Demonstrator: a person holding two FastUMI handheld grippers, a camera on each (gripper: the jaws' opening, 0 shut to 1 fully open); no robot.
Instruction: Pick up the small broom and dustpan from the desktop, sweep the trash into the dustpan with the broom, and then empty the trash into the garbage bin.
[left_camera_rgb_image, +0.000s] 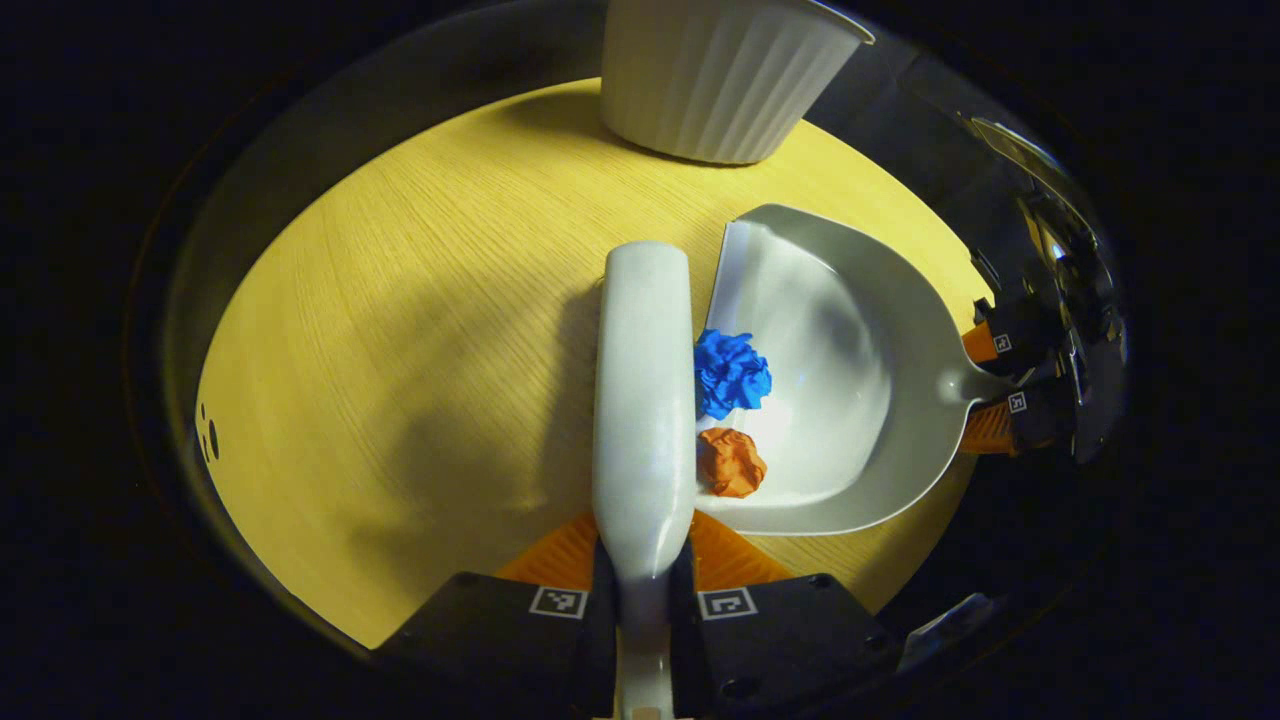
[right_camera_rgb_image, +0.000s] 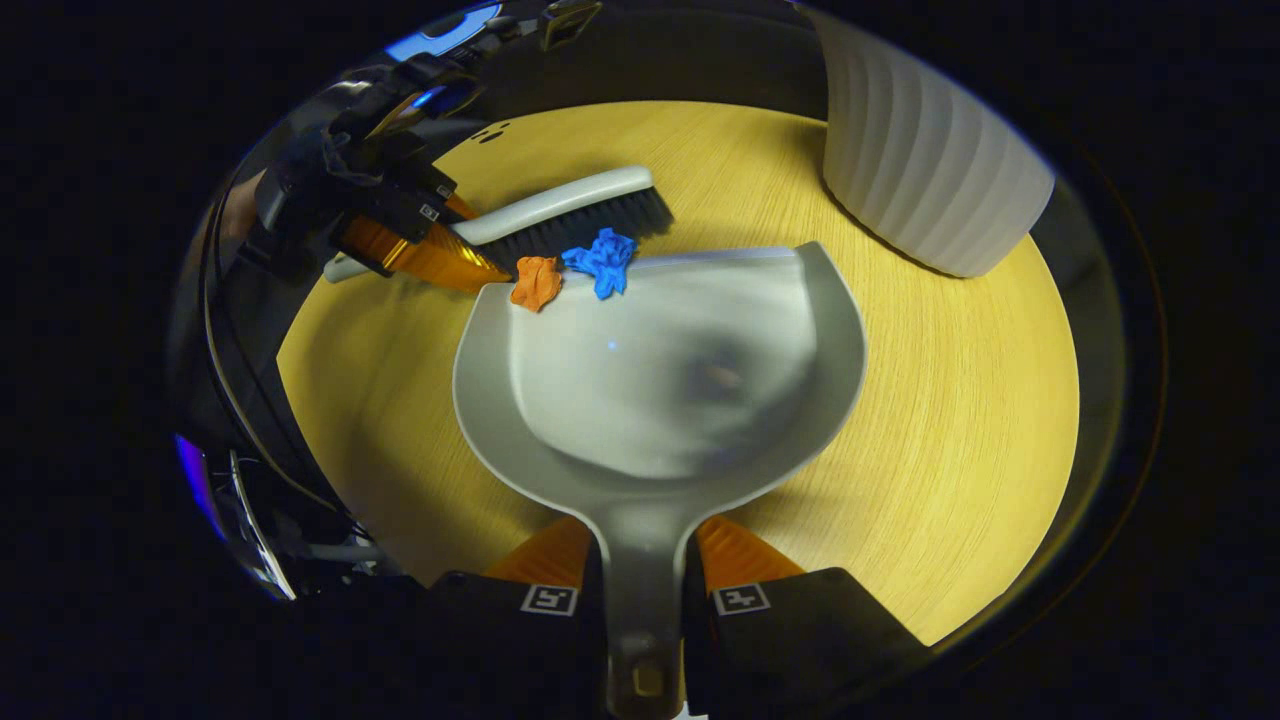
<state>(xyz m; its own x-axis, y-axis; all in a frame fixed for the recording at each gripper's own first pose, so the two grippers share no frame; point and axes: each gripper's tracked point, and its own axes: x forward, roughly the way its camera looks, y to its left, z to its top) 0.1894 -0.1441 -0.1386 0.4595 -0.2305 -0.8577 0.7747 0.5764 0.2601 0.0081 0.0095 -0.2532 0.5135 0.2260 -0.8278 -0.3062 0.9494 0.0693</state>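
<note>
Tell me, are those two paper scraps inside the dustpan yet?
Only just: the blue scrap and orange scrap sit at the dustpan lip, against the broom.

broom (left_camera_rgb_image: 643, 400): white, at dustpan (right_camera_rgb_image: 650, 370) lip | dustpan: grey, flat on desktop | bin (left_camera_rgb_image: 715, 70): white, ribbed, upright

No readable text; only coded square markers (left_camera_rgb_image: 558, 601) on each hand-held gripper
</note>
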